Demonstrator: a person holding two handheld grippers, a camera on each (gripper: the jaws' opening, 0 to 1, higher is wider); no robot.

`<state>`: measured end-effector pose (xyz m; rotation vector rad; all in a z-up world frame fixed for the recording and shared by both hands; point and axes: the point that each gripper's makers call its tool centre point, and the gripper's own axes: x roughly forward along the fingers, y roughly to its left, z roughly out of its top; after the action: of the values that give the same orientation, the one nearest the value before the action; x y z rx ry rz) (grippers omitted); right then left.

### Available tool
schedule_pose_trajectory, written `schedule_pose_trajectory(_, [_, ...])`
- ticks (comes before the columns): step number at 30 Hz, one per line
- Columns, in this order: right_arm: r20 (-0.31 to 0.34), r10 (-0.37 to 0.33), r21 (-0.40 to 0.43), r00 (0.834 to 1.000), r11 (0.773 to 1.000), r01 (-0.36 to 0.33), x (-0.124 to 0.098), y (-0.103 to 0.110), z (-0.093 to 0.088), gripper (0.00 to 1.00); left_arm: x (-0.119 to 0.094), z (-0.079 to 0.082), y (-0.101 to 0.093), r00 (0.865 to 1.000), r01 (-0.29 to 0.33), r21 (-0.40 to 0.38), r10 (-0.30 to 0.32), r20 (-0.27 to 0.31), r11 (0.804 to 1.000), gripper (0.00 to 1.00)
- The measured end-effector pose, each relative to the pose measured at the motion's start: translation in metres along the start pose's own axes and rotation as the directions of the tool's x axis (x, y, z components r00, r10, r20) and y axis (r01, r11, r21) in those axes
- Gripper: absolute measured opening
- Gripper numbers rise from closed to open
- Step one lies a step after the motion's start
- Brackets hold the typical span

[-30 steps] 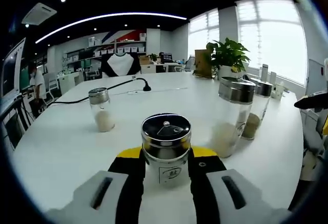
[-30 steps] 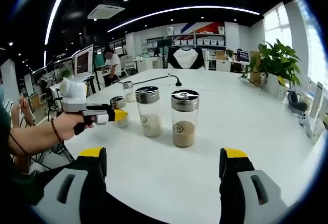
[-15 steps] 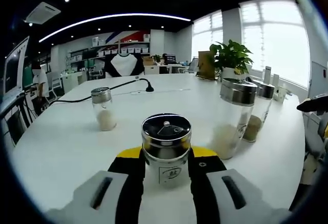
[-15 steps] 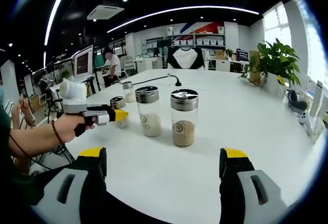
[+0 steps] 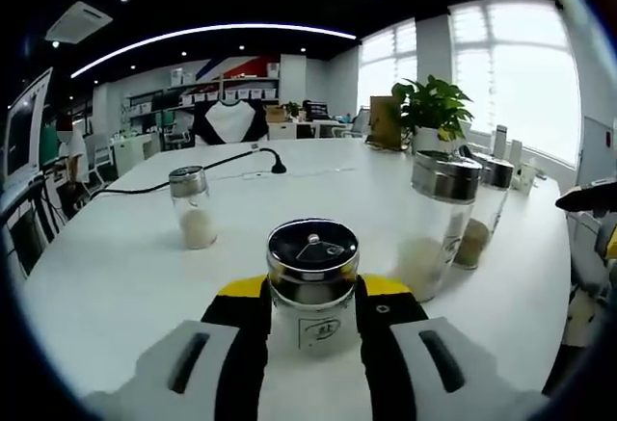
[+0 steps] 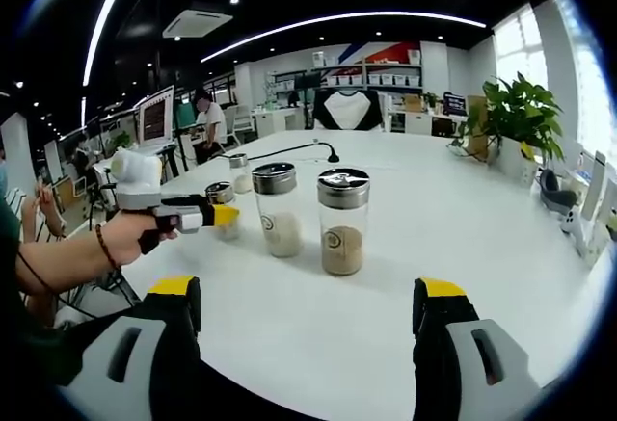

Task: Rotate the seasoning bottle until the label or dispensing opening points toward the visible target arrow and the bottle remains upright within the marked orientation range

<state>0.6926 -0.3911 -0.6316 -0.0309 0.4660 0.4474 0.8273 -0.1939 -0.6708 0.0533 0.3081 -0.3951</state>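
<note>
Big office, white table (image 5: 116, 276). Small bottle (image 5: 311, 286) near the table's front edge, standing straight, squeezed between the left gripper (image 5: 310, 320) jaws. Right gripper (image 6: 307, 320) wide open, holding nothing, well back from two tall bottles (image 6: 344, 221). Best to twist slowly, keep the bottle flat on the table, hold firm but not too hard, so no tipping. No arrow or marks to be seen anywhere. Hard to tell which way the lid hole points. Label partly hidden by the jaws.
</note>
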Motion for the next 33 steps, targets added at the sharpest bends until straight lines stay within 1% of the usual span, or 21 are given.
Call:
schedule_pose_trajectory(1, [0.000, 0.000, 0.001, 1.000, 1.000, 0.000, 0.000, 0.000, 0.000, 0.93, -0.002, 0.004, 0.000, 1.000, -0.003, 0.023, 0.003, 0.010, 1.000, 0.44])
schedule_pose_trajectory(3, [0.001, 0.001, 0.003, 1.000, 1.000, -0.001, 0.000, 0.001, 0.000, 0.93, -0.004, 0.006, -0.001, 1.000, -0.005, 0.039, 0.005, 0.006, 0.999, 0.44])
schedule_pose_trajectory(9, [0.002, 0.001, -0.002, 1.000, 1.000, -0.001, 0.001, 0.001, 0.002, 0.93, -0.016, 0.011, -0.001, 1.000, -0.003, 0.035, 0.002, 0.023, 0.999, 0.44])
schedule_pose_trajectory(12, [-0.001, 0.002, -0.007, 1.000, 1.000, -0.002, 0.001, 0.001, 0.002, 0.93, -0.025, 0.013, -0.006, 1.000, 0.013, 0.057, -0.014, 0.014, 0.998, 0.44])
schedule_pose_trajectory(14, [-0.001, 0.002, -0.009, 1.000, 1.000, -0.002, 0.002, 0.001, 0.003, 0.93, -0.032, 0.019, -0.008, 0.999, 0.014, 0.093, -0.018, 0.040, 0.996, 0.44])
schedule_pose_trajectory(17, [0.002, 0.004, -0.009, 1.000, 1.000, -0.004, 0.003, 0.002, 0.004, 0.93, -0.042, 0.022, -0.008, 0.999, 0.010, 0.107, -0.015, 0.049, 0.994, 0.44])
schedule_pose_trajectory(20, [0.006, 0.012, -0.007, 1.000, 1.000, -0.012, 0.005, 0.005, 0.006, 0.91, -0.049, 0.024, -0.007, 0.998, 0.015, 0.098, -0.021, 0.058, 0.995, 0.44])
schedule_pose_trajectory(23, [0.008, 0.021, -0.018, 1.000, 1.000, -0.021, 0.008, 0.010, 0.009, 0.91, -0.058, 0.022, -0.004, 0.998, 0.018, 0.068, -0.022, 0.060, 0.998, 0.44])
schedule_pose_trajectory(26, [0.008, 0.030, -0.023, 1.000, 0.999, -0.030, 0.011, 0.014, 0.011, 0.91, -0.069, 0.023, 0.000, 0.998, -0.005, 0.070, 0.000, 0.067, 0.998, 0.44])
schedule_pose_trajectory(29, [0.013, 0.041, -0.035, 0.999, 0.999, -0.041, 0.013, 0.019, 0.014, 0.90, -0.079, 0.025, 0.004, 0.997, -0.013, 0.042, 0.009, 0.079, 0.999, 0.43])
schedule_pose_trajectory(33, [0.037, 0.055, -0.036, 0.998, 0.998, -0.053, 0.016, 0.024, 0.022, 0.89, -0.093, 0.026, 0.009, 0.995, -0.035, 0.041, 0.032, 0.090, 0.999, 0.43])
